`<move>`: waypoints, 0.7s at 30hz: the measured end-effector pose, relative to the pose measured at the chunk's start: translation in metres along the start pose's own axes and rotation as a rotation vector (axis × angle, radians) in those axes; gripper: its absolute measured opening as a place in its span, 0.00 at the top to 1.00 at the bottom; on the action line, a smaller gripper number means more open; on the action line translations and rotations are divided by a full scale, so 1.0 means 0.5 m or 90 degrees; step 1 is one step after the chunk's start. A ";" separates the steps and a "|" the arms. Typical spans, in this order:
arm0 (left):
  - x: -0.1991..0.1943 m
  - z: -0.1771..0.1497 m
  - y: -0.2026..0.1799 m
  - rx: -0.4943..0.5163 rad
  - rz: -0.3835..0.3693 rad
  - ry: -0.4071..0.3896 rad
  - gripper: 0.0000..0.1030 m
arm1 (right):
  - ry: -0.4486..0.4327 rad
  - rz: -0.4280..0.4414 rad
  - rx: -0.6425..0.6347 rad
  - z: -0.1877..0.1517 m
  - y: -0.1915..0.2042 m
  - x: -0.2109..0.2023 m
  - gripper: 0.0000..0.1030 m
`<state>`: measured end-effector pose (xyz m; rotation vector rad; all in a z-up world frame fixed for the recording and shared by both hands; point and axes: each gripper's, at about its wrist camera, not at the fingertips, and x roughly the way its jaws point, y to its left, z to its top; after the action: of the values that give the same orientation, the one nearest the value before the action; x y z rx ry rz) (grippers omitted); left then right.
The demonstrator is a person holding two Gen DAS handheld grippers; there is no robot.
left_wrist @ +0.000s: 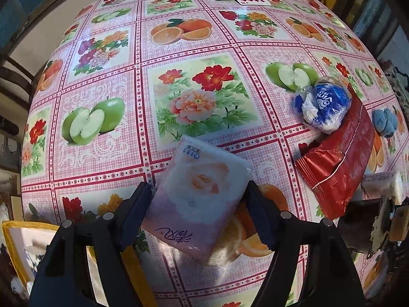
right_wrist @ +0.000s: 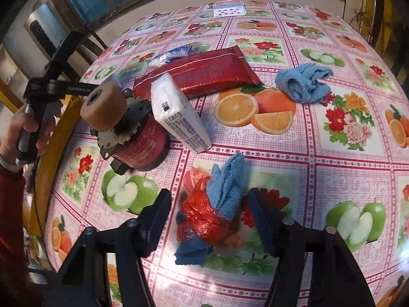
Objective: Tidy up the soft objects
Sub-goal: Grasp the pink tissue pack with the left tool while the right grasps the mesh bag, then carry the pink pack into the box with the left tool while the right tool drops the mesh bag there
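Observation:
A pink tissue pack (left_wrist: 202,199) printed with a rose sits tilted between the fingers of my left gripper (left_wrist: 200,213), which is shut on its two long sides. The pack hangs just above the tablecloth and casts a shadow under it. In the right wrist view a bundle of red plastic bag (right_wrist: 202,217) and blue cloth (right_wrist: 227,186) lies on the table. My right gripper (right_wrist: 209,218) is open around the bundle, with a small gap between it and each finger.
On the floral table (right_wrist: 345,168) lie a red foil packet (right_wrist: 199,74), a blue-white wrapped bundle (left_wrist: 324,105), a loose blue cloth (right_wrist: 303,81), a white tissue pack (right_wrist: 179,117), a red motor with a tan roller (right_wrist: 122,128) and playing cards (right_wrist: 230,9). A yellow-rimmed basket (left_wrist: 10,250) sits off the left edge.

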<state>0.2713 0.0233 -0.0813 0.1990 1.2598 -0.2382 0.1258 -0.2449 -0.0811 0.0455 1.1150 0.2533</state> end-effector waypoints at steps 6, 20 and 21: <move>-0.010 -0.018 -0.013 -0.012 -0.012 0.008 0.47 | -0.002 0.038 0.026 -0.022 -0.035 -0.020 0.62; -0.234 -0.190 0.036 -0.106 -0.067 -0.092 0.49 | -0.030 0.224 -0.017 -0.017 0.128 -0.102 0.62; -0.252 -0.209 0.049 -0.116 -0.070 -0.102 0.49 | -0.029 0.243 -0.030 -0.011 0.163 -0.100 0.62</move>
<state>0.1464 0.0846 0.0088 -0.0447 1.1278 -0.2276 0.0857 -0.1776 -0.0259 0.2215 1.0489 0.6163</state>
